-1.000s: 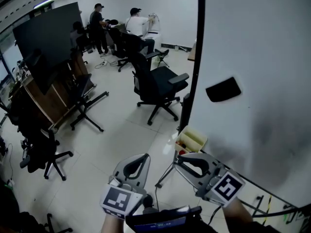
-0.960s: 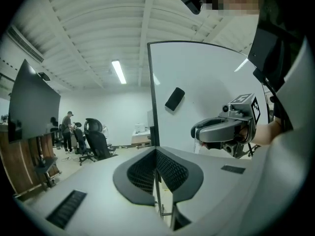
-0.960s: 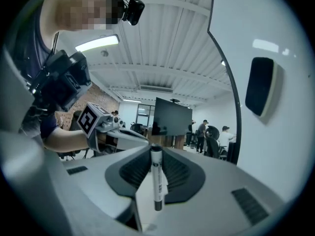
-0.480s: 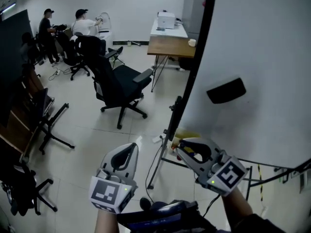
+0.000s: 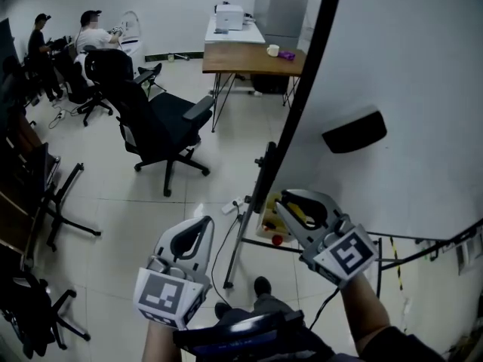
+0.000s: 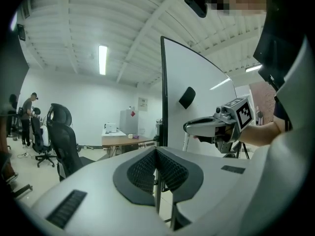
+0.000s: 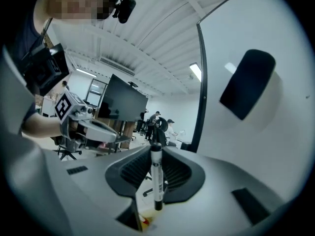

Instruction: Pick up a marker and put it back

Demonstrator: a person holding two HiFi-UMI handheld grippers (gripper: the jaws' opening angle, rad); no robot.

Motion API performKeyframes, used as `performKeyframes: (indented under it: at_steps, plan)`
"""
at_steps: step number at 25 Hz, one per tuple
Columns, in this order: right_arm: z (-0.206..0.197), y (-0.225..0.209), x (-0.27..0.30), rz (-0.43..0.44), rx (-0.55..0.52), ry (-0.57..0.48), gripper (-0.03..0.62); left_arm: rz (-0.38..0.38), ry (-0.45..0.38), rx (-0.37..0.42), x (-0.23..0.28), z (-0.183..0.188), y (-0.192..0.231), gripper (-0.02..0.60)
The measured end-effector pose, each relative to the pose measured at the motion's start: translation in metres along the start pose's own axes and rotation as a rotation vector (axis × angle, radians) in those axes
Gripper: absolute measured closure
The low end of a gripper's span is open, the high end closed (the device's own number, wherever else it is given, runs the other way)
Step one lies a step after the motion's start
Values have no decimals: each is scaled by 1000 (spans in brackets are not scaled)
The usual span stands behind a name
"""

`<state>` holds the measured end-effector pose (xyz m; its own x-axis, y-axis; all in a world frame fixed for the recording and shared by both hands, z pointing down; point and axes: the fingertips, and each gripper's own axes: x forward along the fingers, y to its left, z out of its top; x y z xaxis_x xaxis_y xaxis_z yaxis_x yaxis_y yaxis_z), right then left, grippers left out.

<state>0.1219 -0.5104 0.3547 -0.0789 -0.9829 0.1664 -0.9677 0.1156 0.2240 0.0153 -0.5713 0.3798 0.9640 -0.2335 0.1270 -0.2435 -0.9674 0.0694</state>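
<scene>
A black-and-white marker [image 7: 156, 177] stands upright between the jaws of my right gripper [image 7: 156, 150], which is shut on it. In the head view that right gripper [image 5: 284, 202] hovers at the whiteboard's [image 5: 407, 59] lower left edge, just over a yellow tray [image 5: 281, 222] with a red cap in it. A black eraser [image 5: 355, 130] sticks to the board above. My left gripper [image 5: 204, 222] hangs lower left over the floor, shut with nothing between its pads [image 6: 170, 168]. The left gripper view shows the right gripper [image 6: 189, 127] beside the board.
The whiteboard's black frame and stand leg [image 5: 243, 225] run down between the grippers. A black office chair [image 5: 155, 119] stands on the tiled floor at left, with a wooden desk [image 5: 249, 57] behind it. People [image 5: 94, 30] sit far back left. More chair bases [image 5: 53, 202] are at the left edge.
The head view has swung right, bringing the desk in. Both grippers moved toward the whiteboard, and the right one now sits over the yellow tray. The grip on the marker is unchanged.
</scene>
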Motion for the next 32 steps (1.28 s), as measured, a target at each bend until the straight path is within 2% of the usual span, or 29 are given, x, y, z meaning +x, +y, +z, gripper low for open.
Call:
performKeyframes:
  at_steps: [10, 20, 32]
  plan:
    - [-37, -25, 31, 7, 27, 34, 505, 15, 48, 1, 33, -8, 11, 581]
    - [-81, -13, 40, 71, 21, 132, 503, 2, 96, -26, 56, -25, 9, 581]
    - [-120, -10, 42, 103, 39, 207, 490, 11, 148, -52, 63, -46, 7, 581]
